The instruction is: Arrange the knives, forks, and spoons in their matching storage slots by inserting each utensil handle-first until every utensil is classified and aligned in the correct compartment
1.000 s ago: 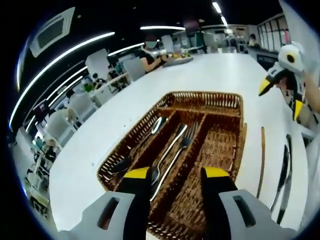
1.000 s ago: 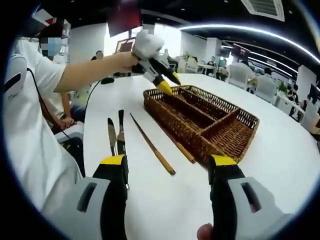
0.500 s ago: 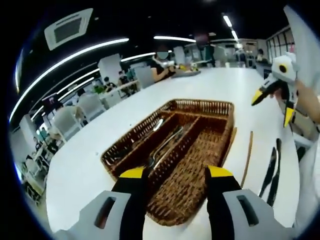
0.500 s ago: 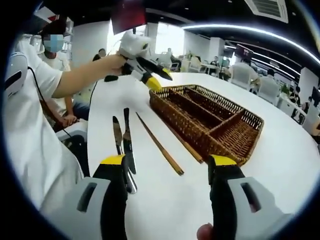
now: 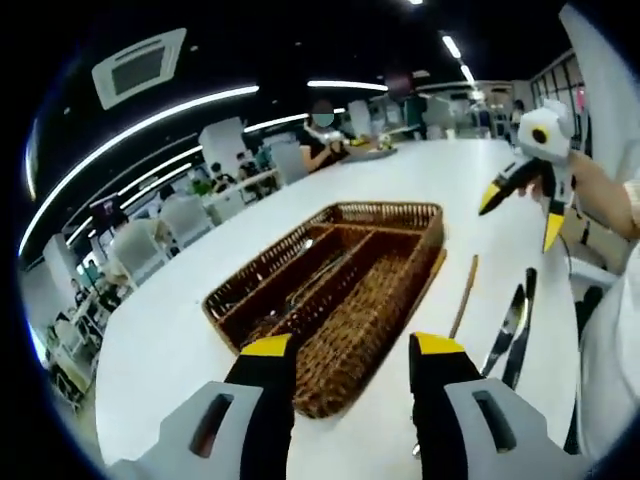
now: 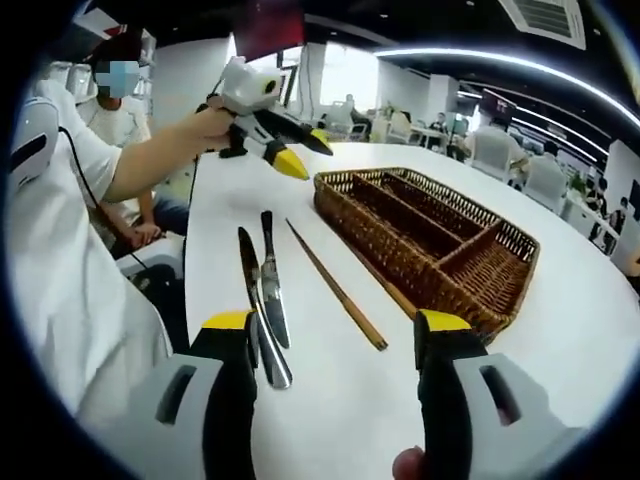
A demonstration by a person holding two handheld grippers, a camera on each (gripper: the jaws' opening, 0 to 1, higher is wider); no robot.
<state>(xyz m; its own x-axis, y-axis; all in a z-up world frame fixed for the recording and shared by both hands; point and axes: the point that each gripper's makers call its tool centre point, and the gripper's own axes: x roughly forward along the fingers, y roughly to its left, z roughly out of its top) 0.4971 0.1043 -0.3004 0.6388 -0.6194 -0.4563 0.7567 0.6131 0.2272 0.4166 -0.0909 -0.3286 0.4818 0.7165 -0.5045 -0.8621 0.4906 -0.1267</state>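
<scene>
Knives [image 6: 262, 300] next, by the look of it: two lying on table [image 6: 560, 330] left of basket [image 6: 430, 240], both grippers [image 5: 345, 350] [image 6: 335, 325] wide open and empty; calls for gripping one, then sliding it handle-first into its slot.

Brown woven wicker tray [image 6: 505, 262] on the white table [image 6: 330, 390], 2 silver table knives [image 6: 264, 300] side by side to its left in the right gripper view, a thin wooden chopstick [image 6: 335, 284] between them, another against the tray's wall.
</scene>
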